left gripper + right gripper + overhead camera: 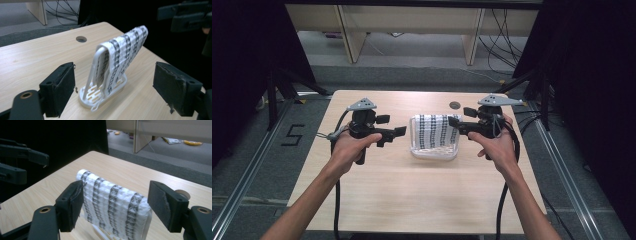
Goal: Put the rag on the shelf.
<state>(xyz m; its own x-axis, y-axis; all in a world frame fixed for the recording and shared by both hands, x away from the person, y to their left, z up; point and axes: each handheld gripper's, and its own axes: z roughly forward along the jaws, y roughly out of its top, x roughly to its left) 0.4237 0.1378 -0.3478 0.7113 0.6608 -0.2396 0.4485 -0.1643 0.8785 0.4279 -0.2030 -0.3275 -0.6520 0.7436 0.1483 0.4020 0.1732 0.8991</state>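
Note:
A white plastic rack (434, 151) stands at the middle of the wooden table, with a white towel with black patterned stripes (435, 130) draped over its top bar. My left gripper (391, 126) hovers just left of the rack, its jaws wide apart and empty. In the left gripper view, the left gripper (117, 87) frames the rack (100, 97) and towel (125, 47) from the side, a short way off. My right gripper (461, 117) sits at the towel's right edge. In the right gripper view, the right gripper (120, 205) is open, with the towel (110, 200) just beyond the pads.
A round cable hole (455, 105) lies in the tabletop (412, 190) behind the rack. Dark stand legs (287, 85) flank the table on both sides. Wooden furniture legs (352, 40) and loose cables (502, 35) are on the floor beyond the far edge.

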